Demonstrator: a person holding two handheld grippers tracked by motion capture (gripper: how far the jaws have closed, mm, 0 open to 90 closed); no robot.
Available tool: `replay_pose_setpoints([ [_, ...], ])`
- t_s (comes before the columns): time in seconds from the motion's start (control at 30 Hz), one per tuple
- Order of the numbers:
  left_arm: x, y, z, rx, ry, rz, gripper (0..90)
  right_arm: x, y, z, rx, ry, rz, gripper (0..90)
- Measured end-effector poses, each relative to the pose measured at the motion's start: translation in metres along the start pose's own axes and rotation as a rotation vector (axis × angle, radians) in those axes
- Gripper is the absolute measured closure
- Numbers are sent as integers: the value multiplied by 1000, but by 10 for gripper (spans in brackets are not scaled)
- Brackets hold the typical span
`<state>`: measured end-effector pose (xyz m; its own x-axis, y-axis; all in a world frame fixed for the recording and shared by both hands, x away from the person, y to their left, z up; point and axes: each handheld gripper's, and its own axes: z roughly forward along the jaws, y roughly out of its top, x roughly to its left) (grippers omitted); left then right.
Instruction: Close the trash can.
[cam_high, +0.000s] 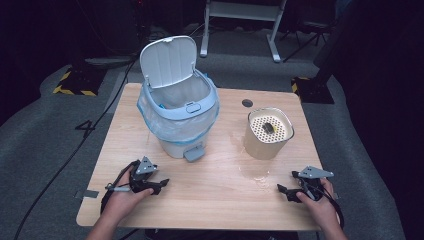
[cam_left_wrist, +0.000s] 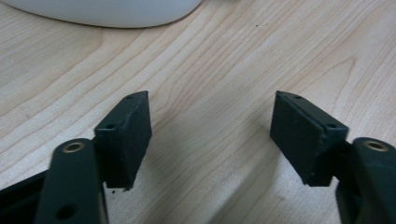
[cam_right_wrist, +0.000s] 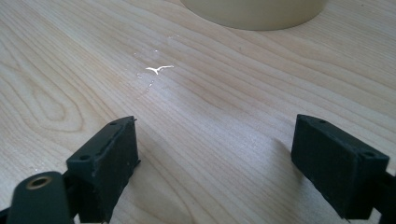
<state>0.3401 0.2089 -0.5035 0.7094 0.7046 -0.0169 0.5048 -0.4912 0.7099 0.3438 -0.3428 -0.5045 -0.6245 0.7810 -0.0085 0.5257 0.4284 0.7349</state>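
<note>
Both claws open, empty, left claw (cam_high: 161, 184) near bin (cam_high: 178, 112), right claw (cam_high: 284, 190) near canister (cam_high: 268, 133).

No lettering, label or number can be read — not on anything here.

Dark object (cam_high: 268, 127) atop beige canister (cam_high: 267, 142), unidentifiable

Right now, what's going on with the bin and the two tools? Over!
Left tool open, empty, on the table. Right tool open, empty. Bin lid up, bag in. Cup beside it. Nothing in the way.
</note>
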Motion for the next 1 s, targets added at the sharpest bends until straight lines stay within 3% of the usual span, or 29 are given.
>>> replay_pose_setpoints([
  [0.23,6,-2,-15,-25,-5,-27,355,-1,0,1,0,3,-3,138],
  [0.47,18,7,-42,-95,-42,-123,396,-1,0,1,0,3,-3,138],
  [0.7,24,27,-72,-160,-68,-134,465,-1,0,1,0,3,-3,139],
  [1.0,35,63,-100,-239,-57,-125,439,-1,0,1,-1,3,-3,140],
])
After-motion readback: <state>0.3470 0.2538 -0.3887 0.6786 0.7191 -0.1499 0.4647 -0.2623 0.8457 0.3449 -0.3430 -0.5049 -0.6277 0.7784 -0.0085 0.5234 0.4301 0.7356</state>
